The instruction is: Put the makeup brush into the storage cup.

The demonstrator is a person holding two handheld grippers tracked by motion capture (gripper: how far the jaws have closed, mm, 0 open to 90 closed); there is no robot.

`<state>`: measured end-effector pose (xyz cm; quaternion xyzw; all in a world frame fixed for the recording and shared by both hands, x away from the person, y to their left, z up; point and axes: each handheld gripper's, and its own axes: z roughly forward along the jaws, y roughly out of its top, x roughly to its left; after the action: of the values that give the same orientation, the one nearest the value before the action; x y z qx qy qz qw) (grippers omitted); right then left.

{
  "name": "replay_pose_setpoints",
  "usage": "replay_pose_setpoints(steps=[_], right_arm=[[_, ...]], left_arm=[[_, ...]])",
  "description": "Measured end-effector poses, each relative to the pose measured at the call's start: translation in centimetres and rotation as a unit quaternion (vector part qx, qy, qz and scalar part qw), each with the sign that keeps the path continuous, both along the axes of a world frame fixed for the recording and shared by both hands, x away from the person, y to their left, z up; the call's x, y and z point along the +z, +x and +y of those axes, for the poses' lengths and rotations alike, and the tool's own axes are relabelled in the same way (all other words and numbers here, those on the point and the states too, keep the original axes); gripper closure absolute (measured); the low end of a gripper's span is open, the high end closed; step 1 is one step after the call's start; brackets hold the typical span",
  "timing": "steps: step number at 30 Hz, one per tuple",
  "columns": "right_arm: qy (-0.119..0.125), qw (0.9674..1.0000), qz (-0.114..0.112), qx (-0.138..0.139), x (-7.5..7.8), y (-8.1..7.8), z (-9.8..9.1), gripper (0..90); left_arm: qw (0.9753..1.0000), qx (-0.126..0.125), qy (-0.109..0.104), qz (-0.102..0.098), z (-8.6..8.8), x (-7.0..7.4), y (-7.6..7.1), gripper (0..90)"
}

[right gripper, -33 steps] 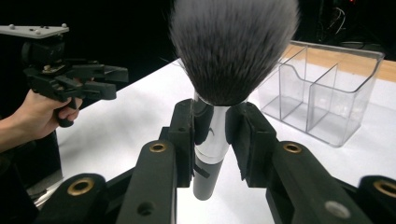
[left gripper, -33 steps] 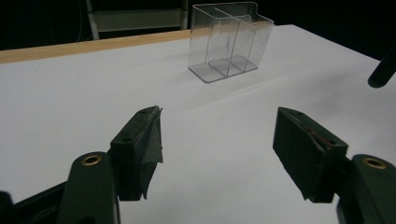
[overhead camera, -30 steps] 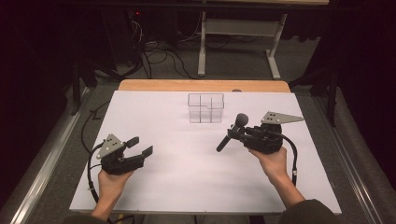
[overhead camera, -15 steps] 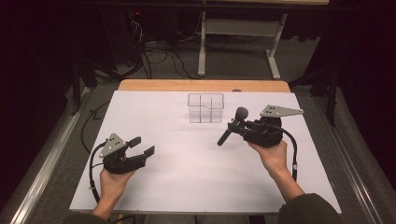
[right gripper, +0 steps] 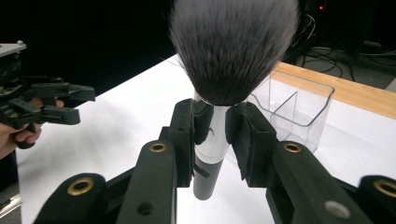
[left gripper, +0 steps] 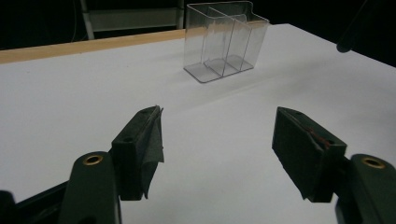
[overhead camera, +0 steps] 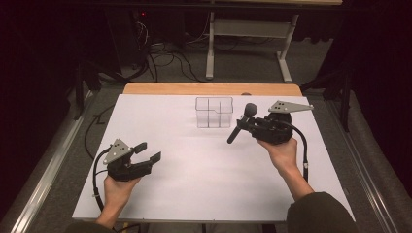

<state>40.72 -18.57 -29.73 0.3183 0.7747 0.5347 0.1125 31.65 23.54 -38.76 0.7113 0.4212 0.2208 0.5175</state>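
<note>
A makeup brush (overhead camera: 241, 125) with a dark bristle head and a black-and-silver handle is gripped in my right gripper (overhead camera: 248, 127), which is shut on its handle (right gripper: 210, 140), bristles (right gripper: 233, 46) up. It hovers just right of a clear divided plastic holder (overhead camera: 214, 112) standing near the table's far middle; the same holder (right gripper: 294, 109) shows behind the brush in the right gripper view. My left gripper (overhead camera: 147, 151) rests at the front left of the white table (overhead camera: 204, 179), jaws open with nothing between them (left gripper: 219, 149). The holder (left gripper: 224, 42) stands farther off in its view.
A wooden strip (overhead camera: 209, 89) runs along the table's far edge. Beyond it are a desk frame (overhead camera: 248, 43) and cables (overhead camera: 170, 58) on a dark floor. The person's hands come in from the bottom.
My right gripper has carried the brush slightly up and away, closer to the holder. The left gripper has stayed put.
</note>
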Motion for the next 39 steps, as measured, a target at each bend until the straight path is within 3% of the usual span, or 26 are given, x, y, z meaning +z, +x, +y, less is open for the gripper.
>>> replay_pose_setpoints(steps=[39], right_arm=[[-0.014, 0.9987, -0.002, -0.050, 1.5, 4.7, 1.4, 72.9]], left_arm=[[1.0000, -0.004, 0.004, -0.001, -0.2, 0.0, 0.0, 33.7]])
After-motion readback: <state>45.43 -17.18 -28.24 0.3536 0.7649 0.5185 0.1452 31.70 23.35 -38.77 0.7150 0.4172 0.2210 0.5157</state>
